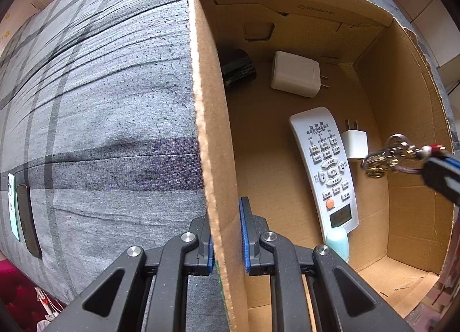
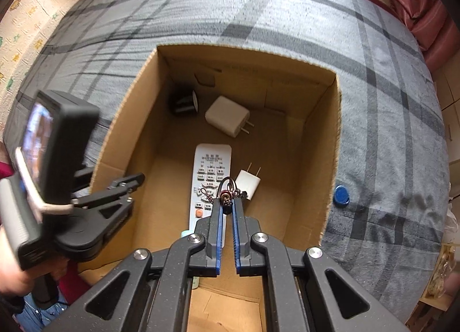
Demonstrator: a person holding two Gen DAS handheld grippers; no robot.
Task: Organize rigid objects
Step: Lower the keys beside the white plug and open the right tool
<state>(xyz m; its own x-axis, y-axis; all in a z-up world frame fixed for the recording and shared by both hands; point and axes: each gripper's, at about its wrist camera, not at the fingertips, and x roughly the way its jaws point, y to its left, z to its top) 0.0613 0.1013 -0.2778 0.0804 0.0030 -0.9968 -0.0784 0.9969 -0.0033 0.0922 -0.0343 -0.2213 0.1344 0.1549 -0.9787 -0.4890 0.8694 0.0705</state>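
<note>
While the left gripper (image 1: 227,234) pinches the box wall (image 1: 211,131), the right gripper (image 2: 227,202) grips keys (image 2: 227,192) above the remote (image 2: 208,177) and chargers (image 2: 248,185).

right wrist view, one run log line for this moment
right gripper: shut on metal keyring | over brown cardboard box | left gripper: shut on box wall

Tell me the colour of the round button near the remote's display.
Orange; the remote shows it best in the left wrist view, just above the small display.

Small characters are printed on the white remote (image 1: 325,168), too small to be read; a faint code on the cardboard box's wall (image 1: 319,10) is likewise illegible.
</note>
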